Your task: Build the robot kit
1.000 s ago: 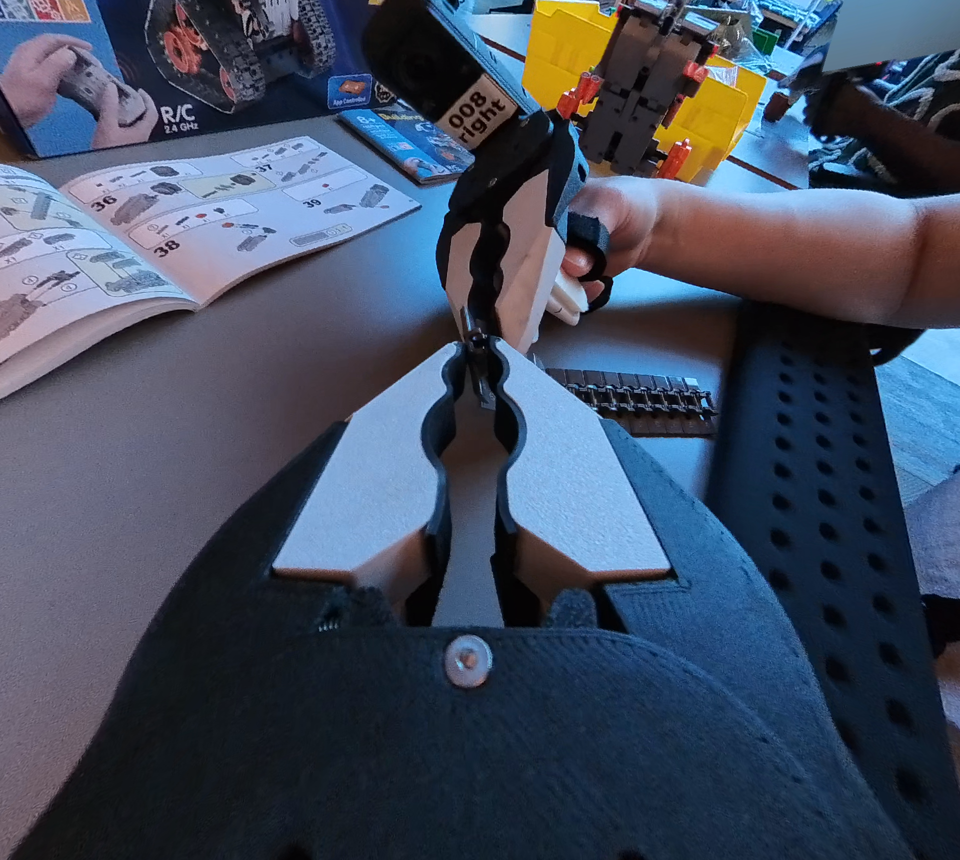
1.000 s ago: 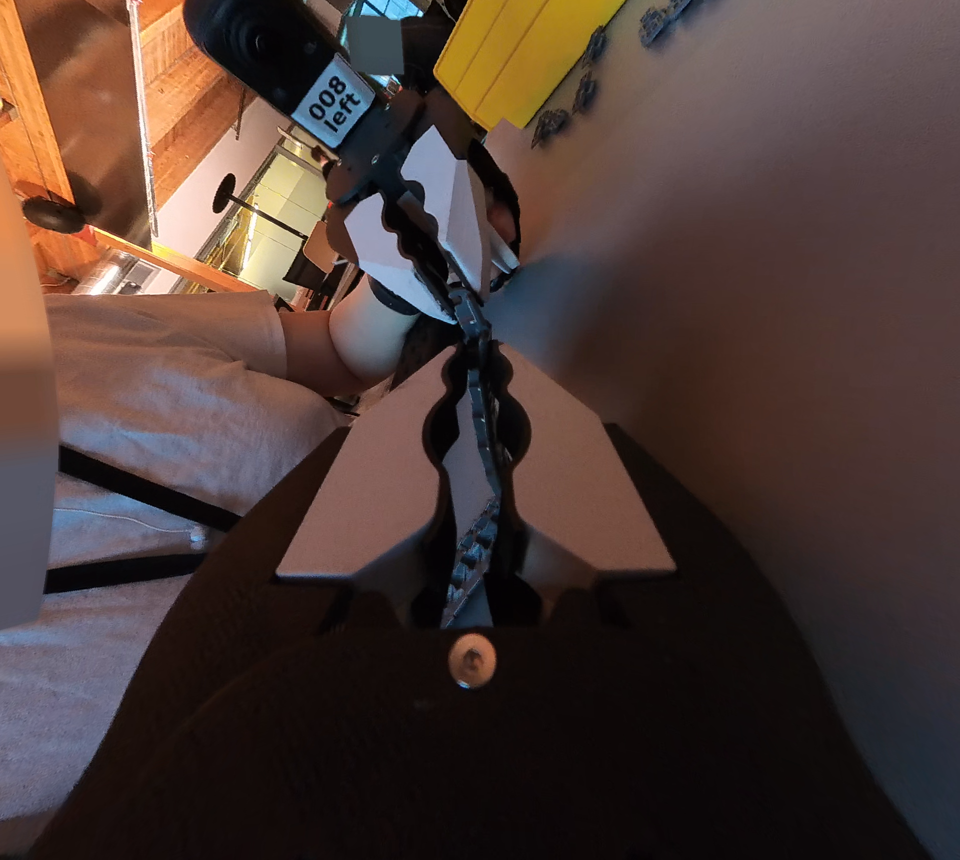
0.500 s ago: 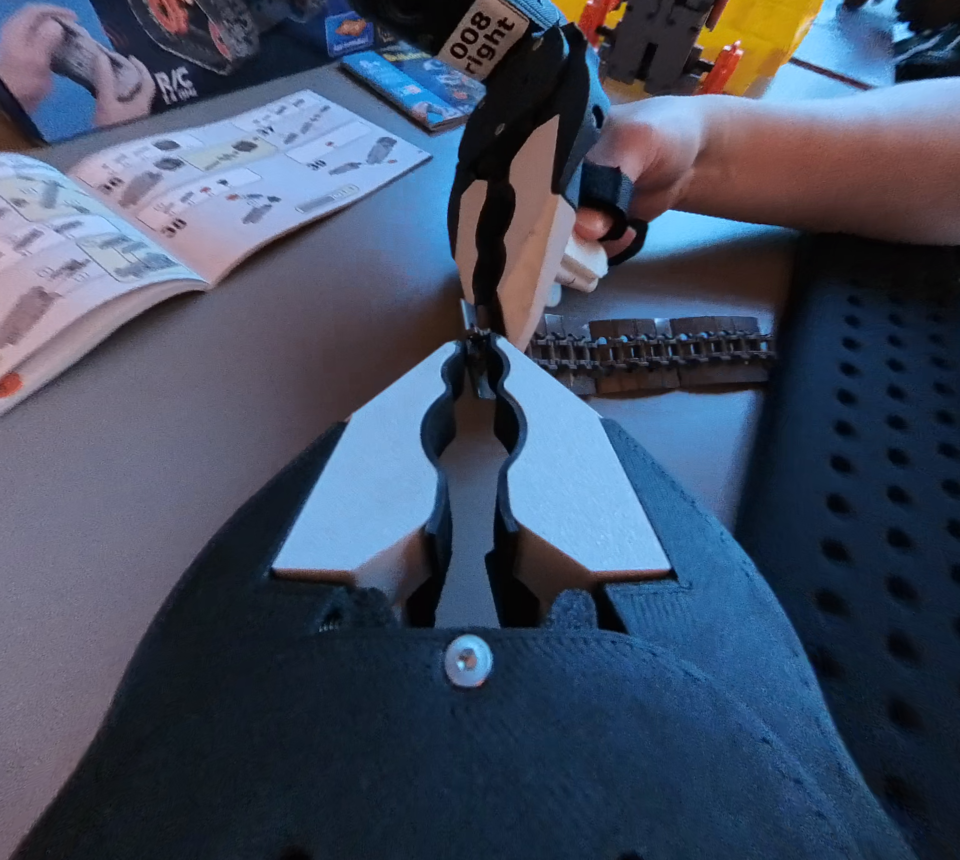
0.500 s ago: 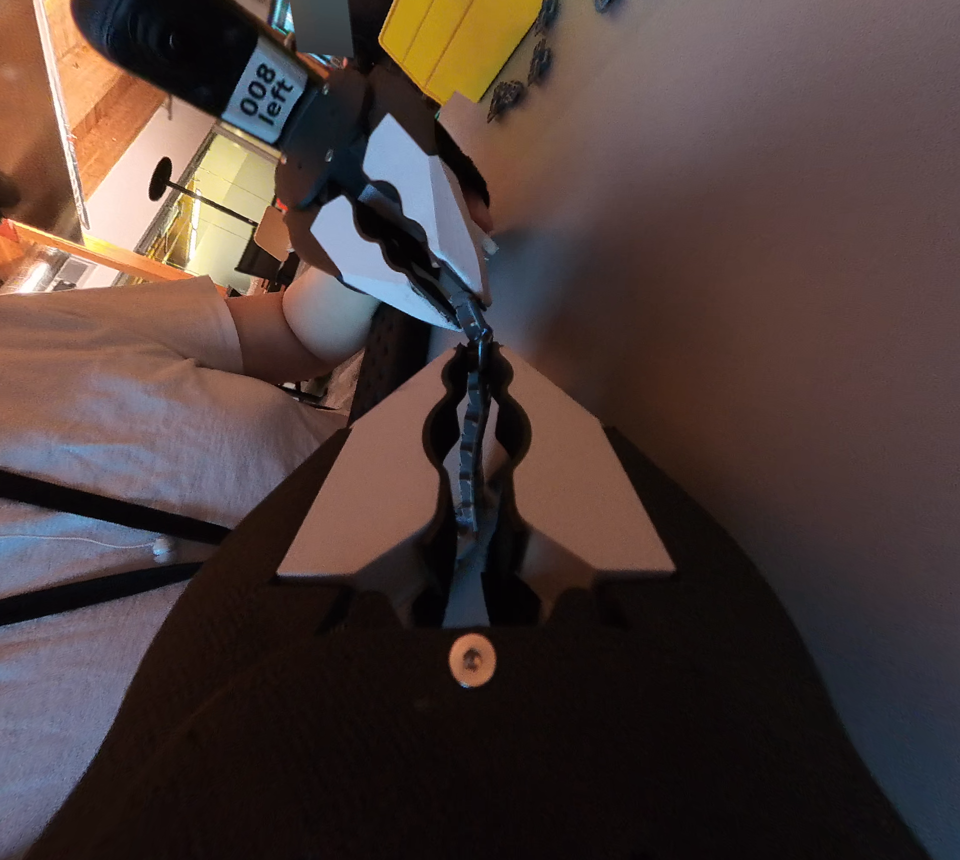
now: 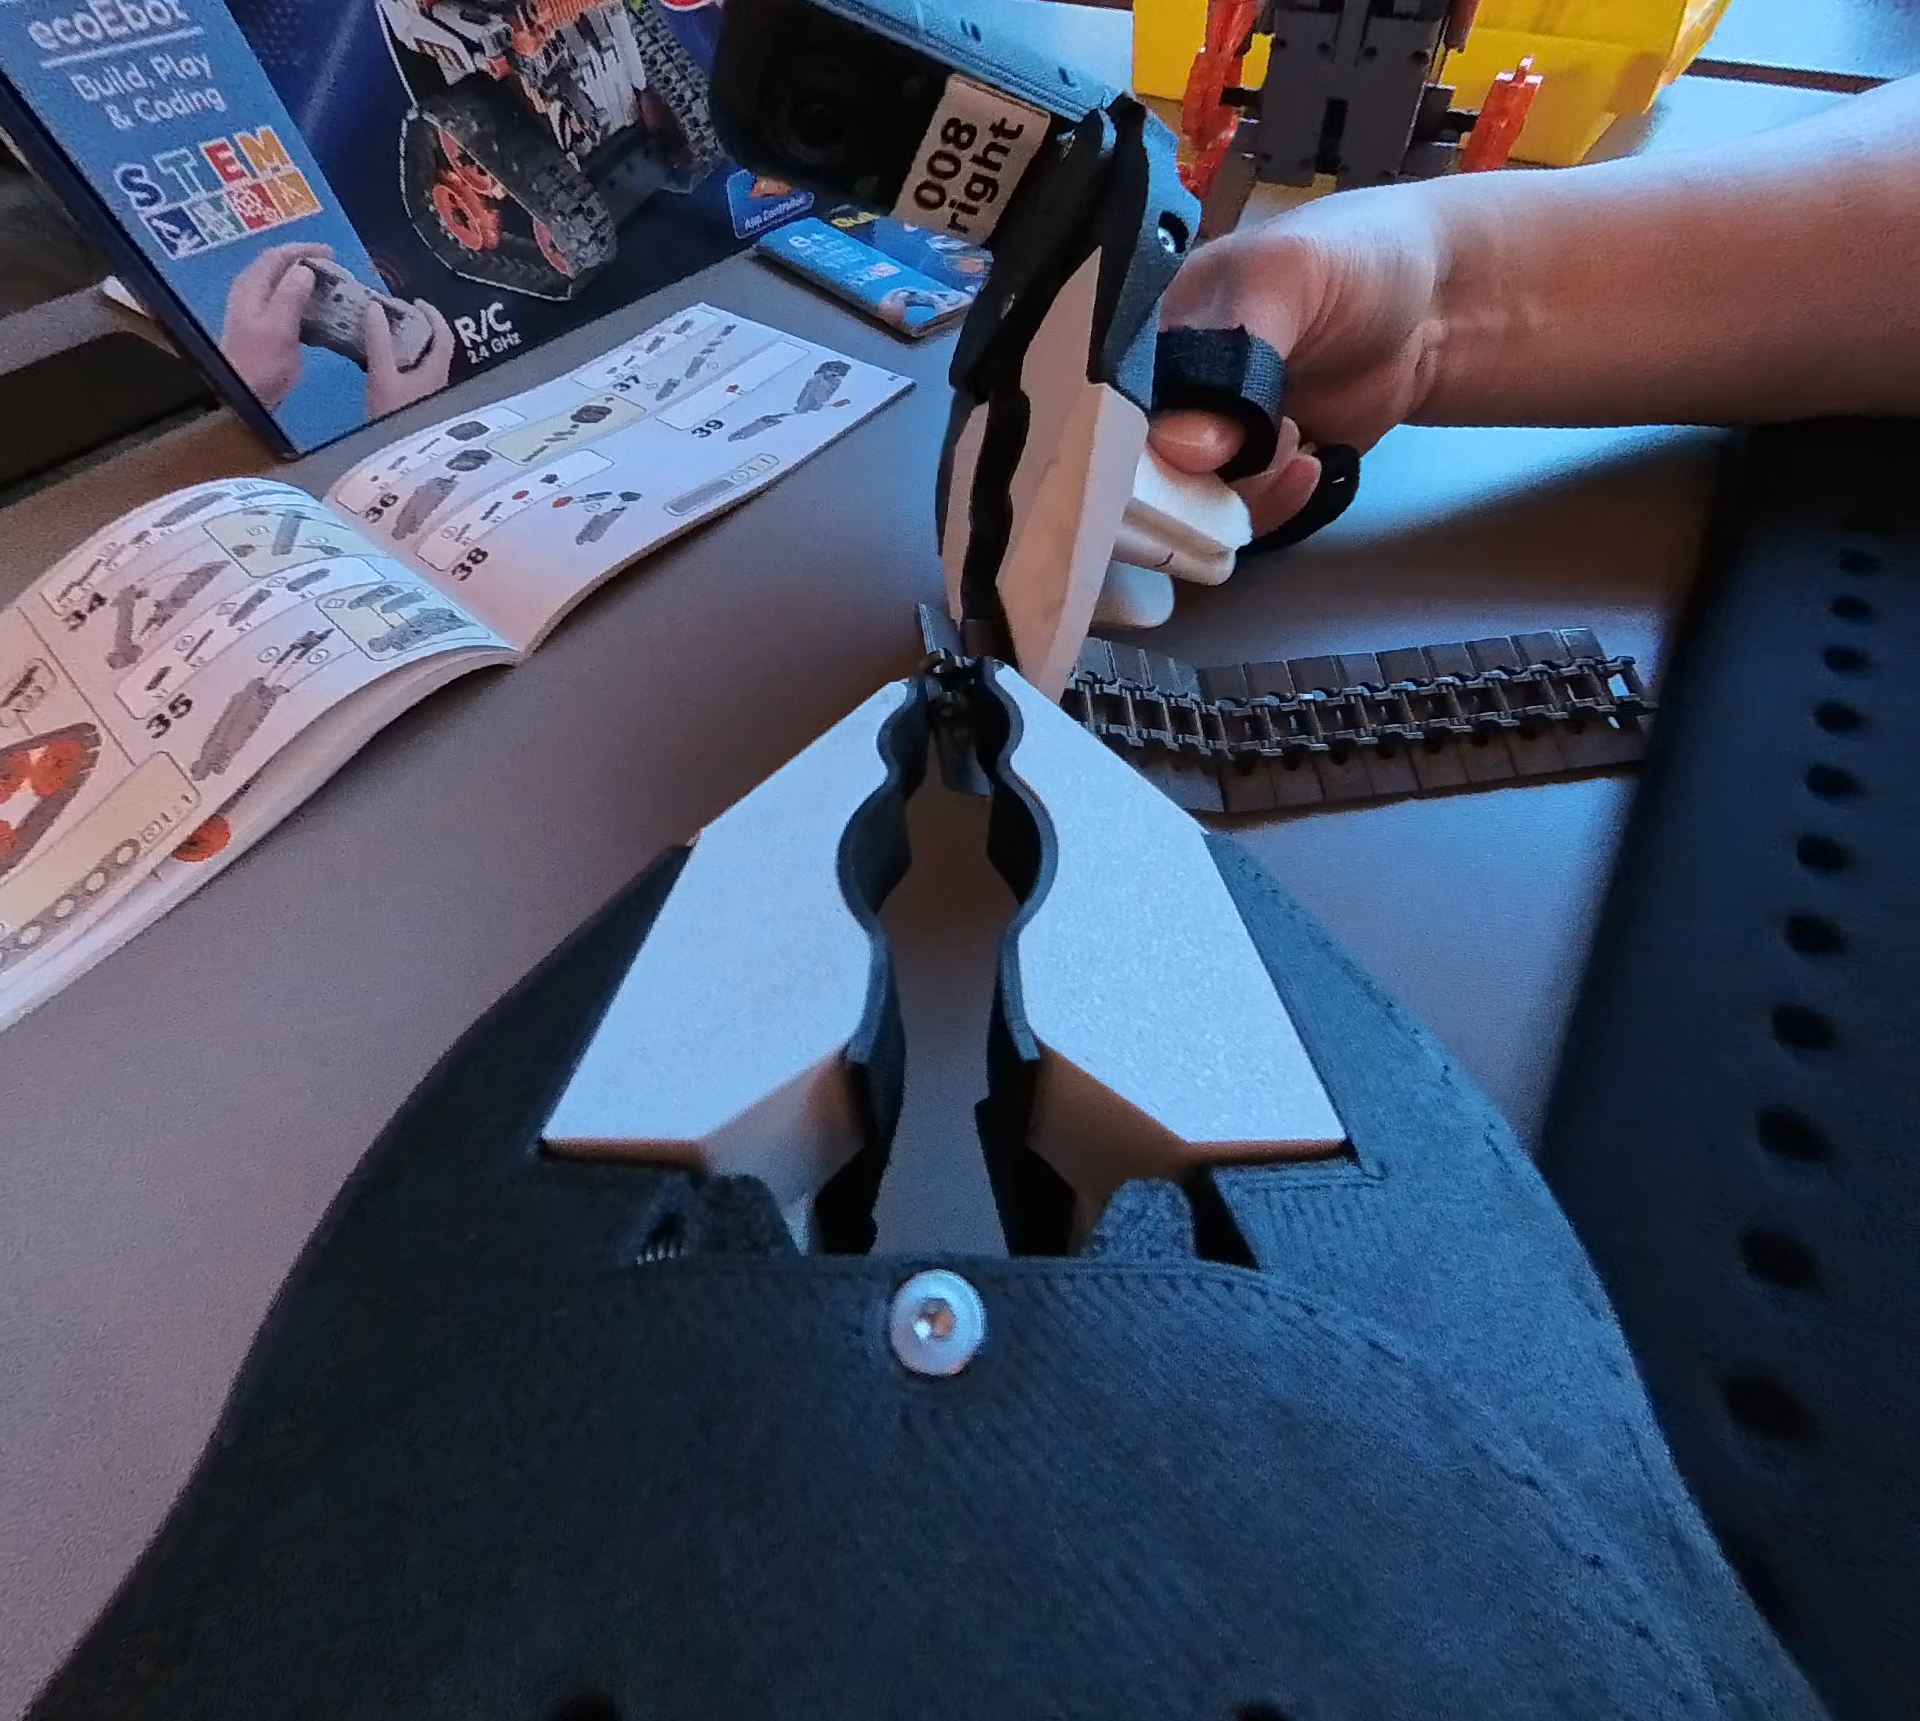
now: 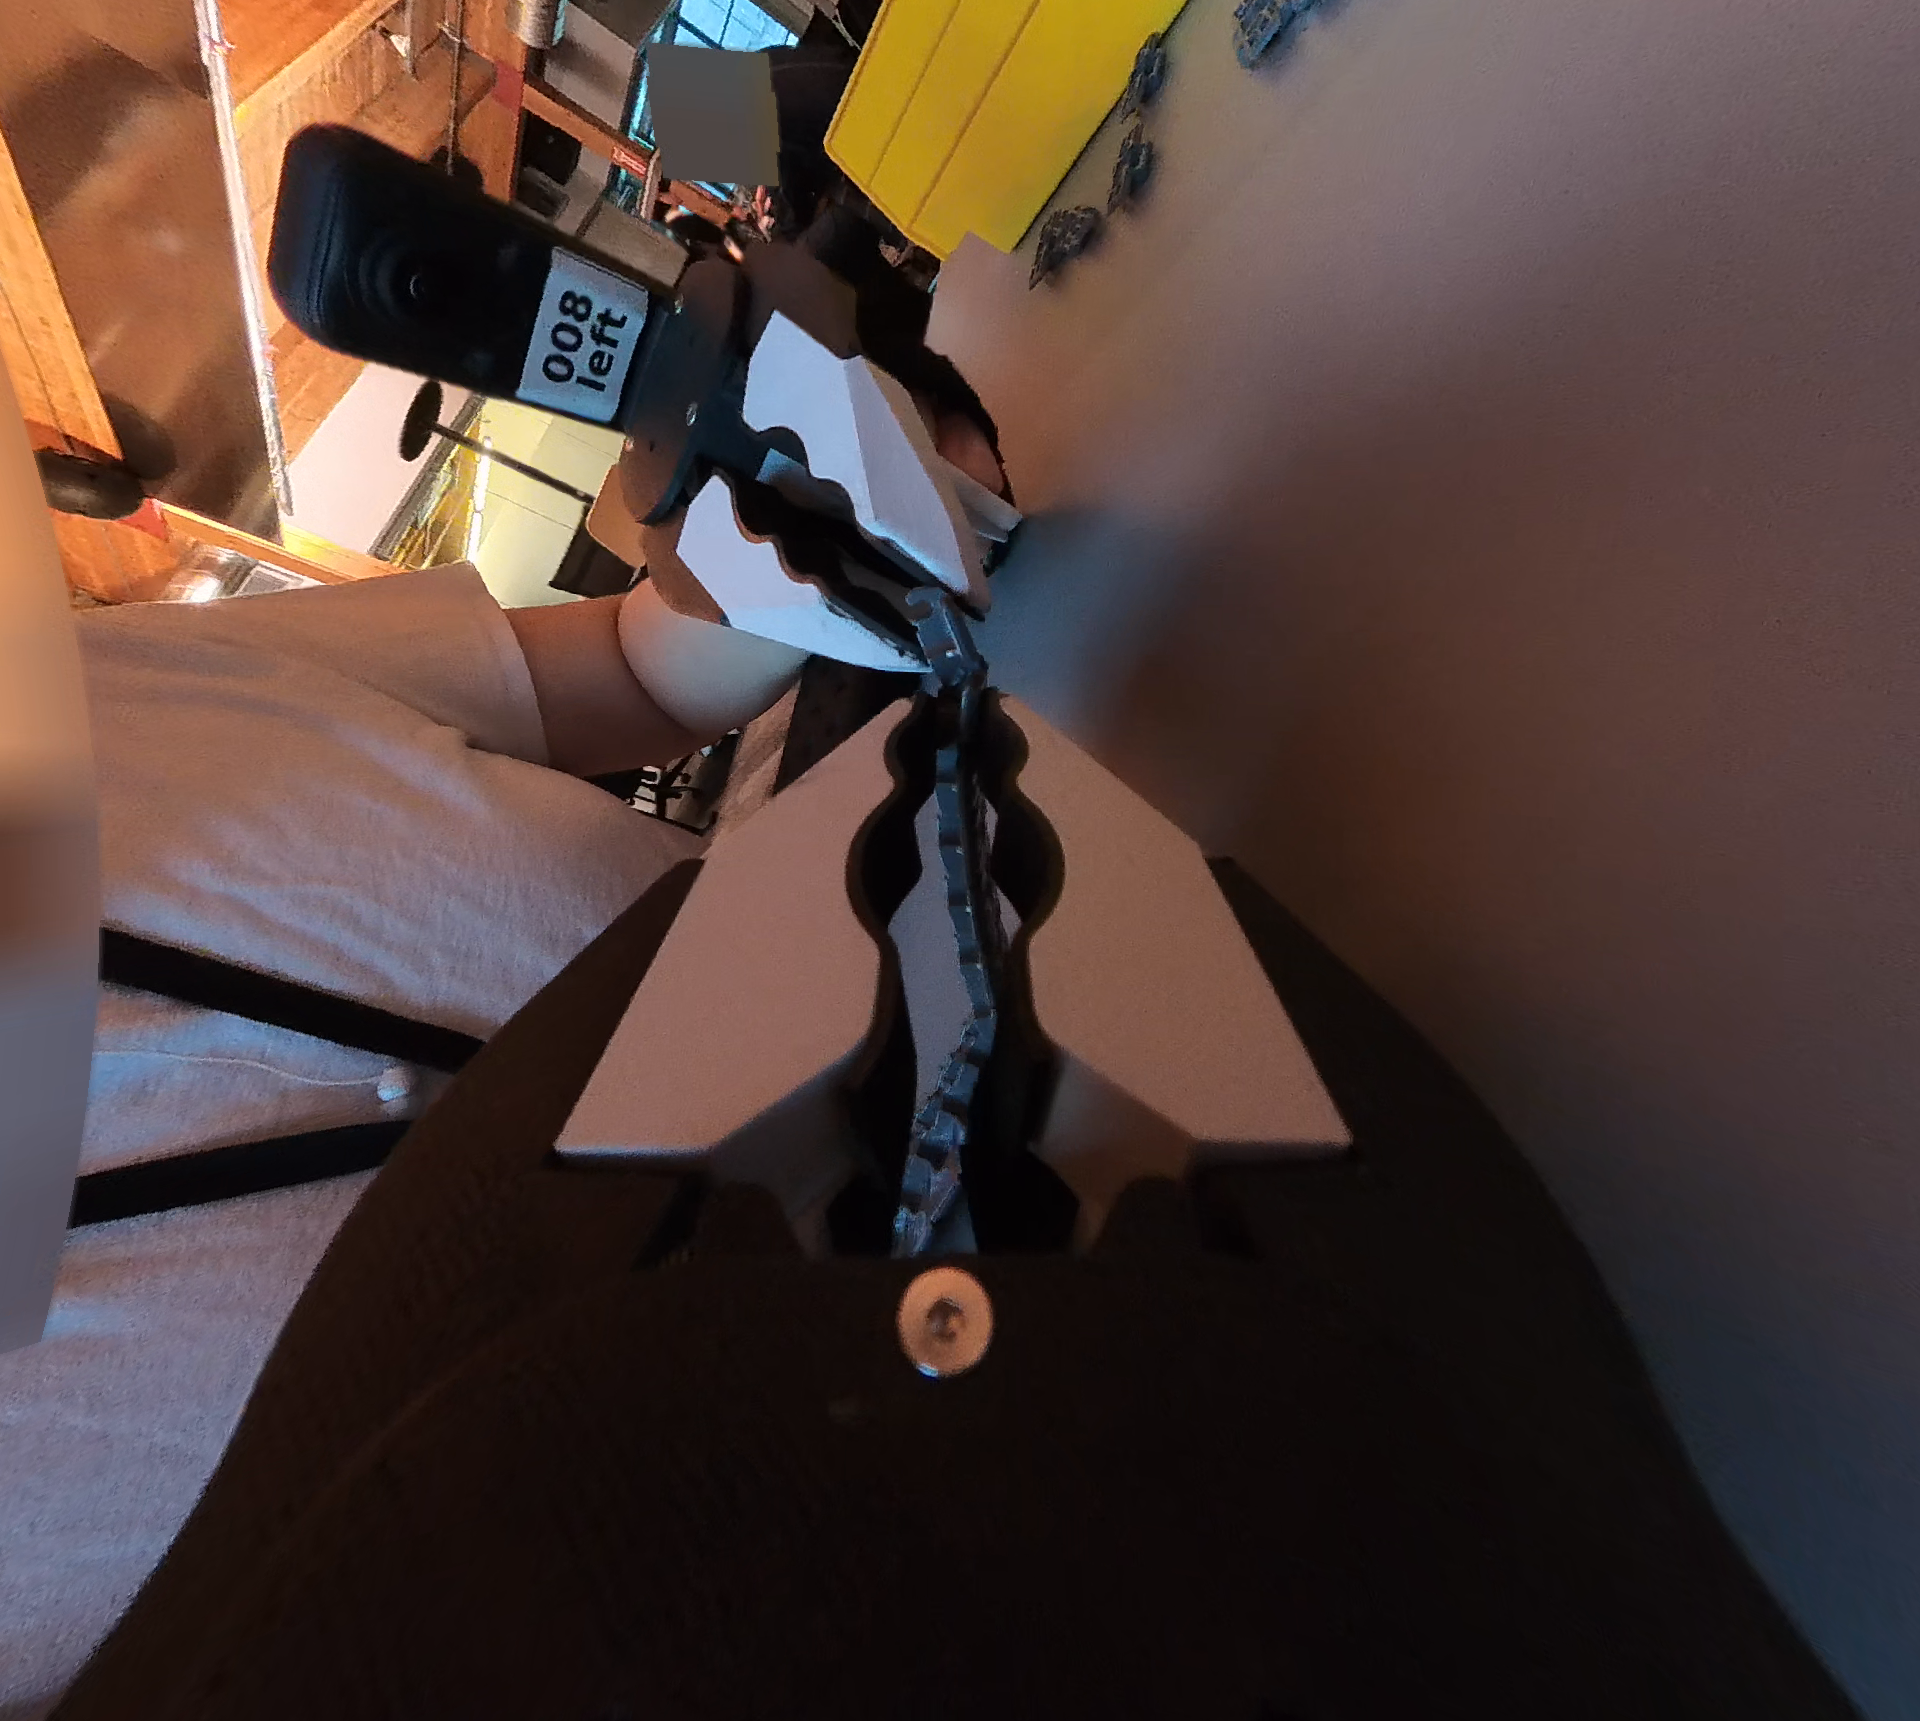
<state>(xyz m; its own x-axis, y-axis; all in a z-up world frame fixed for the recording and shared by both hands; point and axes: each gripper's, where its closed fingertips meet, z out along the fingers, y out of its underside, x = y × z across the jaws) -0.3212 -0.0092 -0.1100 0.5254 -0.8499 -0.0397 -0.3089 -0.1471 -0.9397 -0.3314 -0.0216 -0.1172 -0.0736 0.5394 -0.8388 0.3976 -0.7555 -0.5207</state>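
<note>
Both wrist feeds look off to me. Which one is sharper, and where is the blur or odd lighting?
Left wrist view: mostly sharp, with the instruction booklet and the tread strip on the table crisp; wide-angle bending at the edges, and the perforated black panel slightly smeared. Right wrist view: rolled sideways, warm orange cast, table soft and shadowed; the track piece in the right gripper stays sharp.

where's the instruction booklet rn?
Left wrist view: the booklet lies open on the table, left of the left gripper, in front of the blue box.
</note>
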